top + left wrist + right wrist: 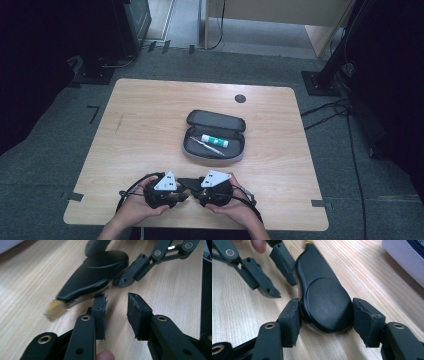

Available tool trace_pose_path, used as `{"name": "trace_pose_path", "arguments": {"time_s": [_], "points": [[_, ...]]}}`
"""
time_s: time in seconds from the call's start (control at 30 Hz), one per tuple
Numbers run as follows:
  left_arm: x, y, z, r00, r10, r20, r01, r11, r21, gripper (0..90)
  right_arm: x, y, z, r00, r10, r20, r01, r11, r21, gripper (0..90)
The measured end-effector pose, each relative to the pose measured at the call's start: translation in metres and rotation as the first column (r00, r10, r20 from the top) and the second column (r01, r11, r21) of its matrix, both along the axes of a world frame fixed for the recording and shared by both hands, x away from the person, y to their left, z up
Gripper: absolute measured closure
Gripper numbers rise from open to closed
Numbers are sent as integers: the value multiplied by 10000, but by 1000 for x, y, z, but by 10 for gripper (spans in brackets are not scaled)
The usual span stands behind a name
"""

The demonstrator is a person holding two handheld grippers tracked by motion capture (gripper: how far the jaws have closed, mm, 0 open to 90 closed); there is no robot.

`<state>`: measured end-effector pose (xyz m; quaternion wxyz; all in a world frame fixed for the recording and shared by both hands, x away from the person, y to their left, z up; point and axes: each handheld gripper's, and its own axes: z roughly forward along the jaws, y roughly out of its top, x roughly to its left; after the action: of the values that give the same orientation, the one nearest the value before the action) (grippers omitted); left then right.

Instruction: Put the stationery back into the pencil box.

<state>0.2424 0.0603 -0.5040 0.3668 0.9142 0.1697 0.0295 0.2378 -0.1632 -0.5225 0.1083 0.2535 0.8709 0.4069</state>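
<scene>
A: Right gripper (325, 312)?
B: Held low near the table's front edge, jaws clamped on the wide end of the black, teardrop-shaped plastic tool (322, 297), its yellow tip blurred.
A: Left gripper (116, 307)?
B: Jaws narrowly parted, gripping nothing, just beside the tool.
A: Container?
B: Open grey zip pouch (200, 152) holding a white-green tube (215, 141) and probably a pen (207, 147).

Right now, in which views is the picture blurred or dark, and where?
Left gripper view: the black teardrop-shaped plastic tool is smeared, its yellow tip most; the left gripper is sharp. Right gripper view: the grey fabric pencil case is soft. High view: the surroundings of the wooden table are dark.
</scene>
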Motion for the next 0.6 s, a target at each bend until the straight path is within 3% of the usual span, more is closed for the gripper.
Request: {"name": "trace_pose_path", "arguments": {"time_s": [0.4,0.6], "points": [[1,-2,-4,9998,80,164,-81,10000,56,658,-1,2,0,9997,217,70,-218,9997,61,529],[1,-1,-4,9997,85,246,-85,10000,-7,653,-2,3,0,9998,176,81,-177,9998,47,534]]}}
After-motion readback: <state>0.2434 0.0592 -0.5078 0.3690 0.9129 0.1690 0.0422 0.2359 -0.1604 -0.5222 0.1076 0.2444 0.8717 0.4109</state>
